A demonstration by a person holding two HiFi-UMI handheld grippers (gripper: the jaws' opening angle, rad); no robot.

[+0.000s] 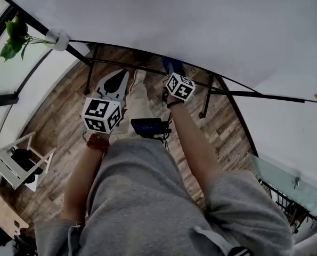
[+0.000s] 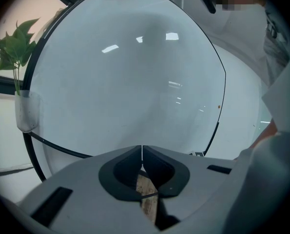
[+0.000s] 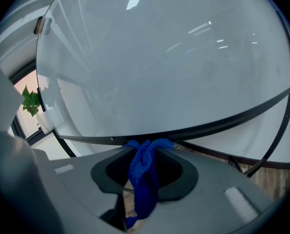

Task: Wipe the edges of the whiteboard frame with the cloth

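Nearest the head cam is the person's grey sweatshirt (image 1: 147,196), both forearms reaching fwd and down from it.

The right gripper (image 3: 147,146) has its jaws clamped on the blue cloth (image 3: 144,177). The cloth is bunched between them, with a tuft poking out past the tips and a tail hanging back underneath. That tuft sits right at the whiteboard frame (image 3: 208,125), on its dark bottom rail, and looks to be touching it (hard to be sure, since the wide lens bends everything).

The left gripper (image 2: 142,152) has its jaws pressed together w/ nothing between them; only floor shows through the gap. It hangs beside the right one, facing the whiteboard (image 2: 125,72) but a bit short of the rail.

What matters for the next move: the rail's long axis runs left-right across the right gripper's nose, directly ahead of the cloth. So the stroke probably wants to go sideways along the rail, not fwd. The right gripper is the nearer one and the only one carrying cloth.
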